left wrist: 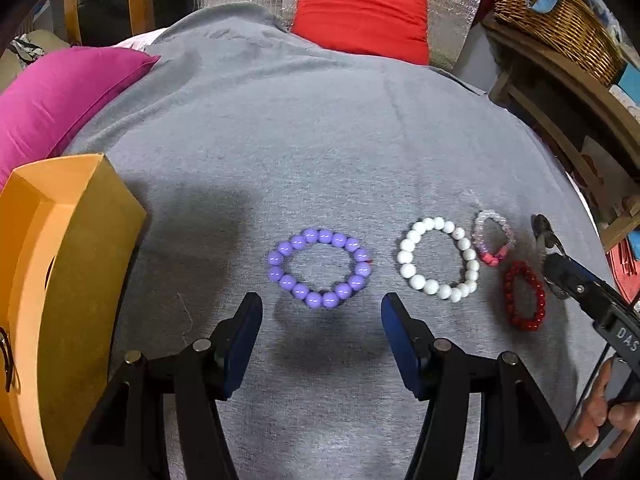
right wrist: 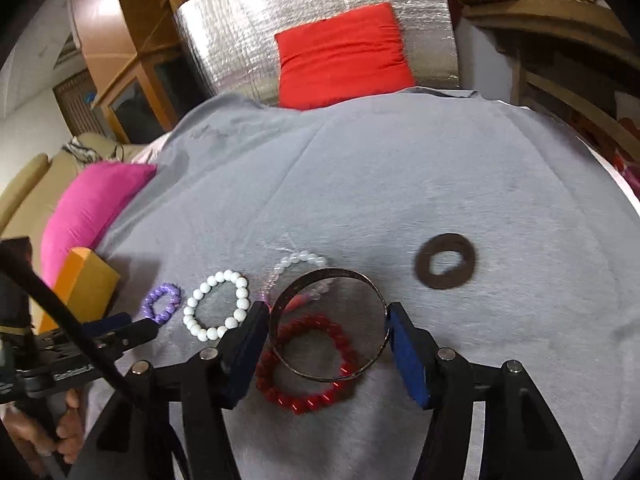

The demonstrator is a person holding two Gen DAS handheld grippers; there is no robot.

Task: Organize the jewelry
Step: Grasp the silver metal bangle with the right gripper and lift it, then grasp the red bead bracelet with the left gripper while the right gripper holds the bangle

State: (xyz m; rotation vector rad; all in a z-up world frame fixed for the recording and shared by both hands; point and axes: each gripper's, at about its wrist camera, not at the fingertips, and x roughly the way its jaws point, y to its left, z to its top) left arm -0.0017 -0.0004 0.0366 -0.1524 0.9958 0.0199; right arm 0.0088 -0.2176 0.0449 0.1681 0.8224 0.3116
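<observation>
A purple bead bracelet (left wrist: 319,267) lies on the grey cloth just ahead of my open, empty left gripper (left wrist: 322,314). To its right lie a white bead bracelet (left wrist: 439,258), a small clear-pink bracelet (left wrist: 493,237) and a red bead bracelet (left wrist: 524,296). My right gripper (right wrist: 328,322) is shut on a dark metal bangle (right wrist: 329,323), held between its blue pads above the red bracelet (right wrist: 308,364). The white (right wrist: 218,305) and purple (right wrist: 162,303) bracelets lie to its left. A brown ring (right wrist: 446,255) lies further right.
An open orange box (left wrist: 52,280) stands at the left of the cloth. A pink cushion (left wrist: 60,92) lies at the back left, a red cushion (left wrist: 362,12) at the back. A wicker basket (left wrist: 560,20) sits on wooden shelves to the right.
</observation>
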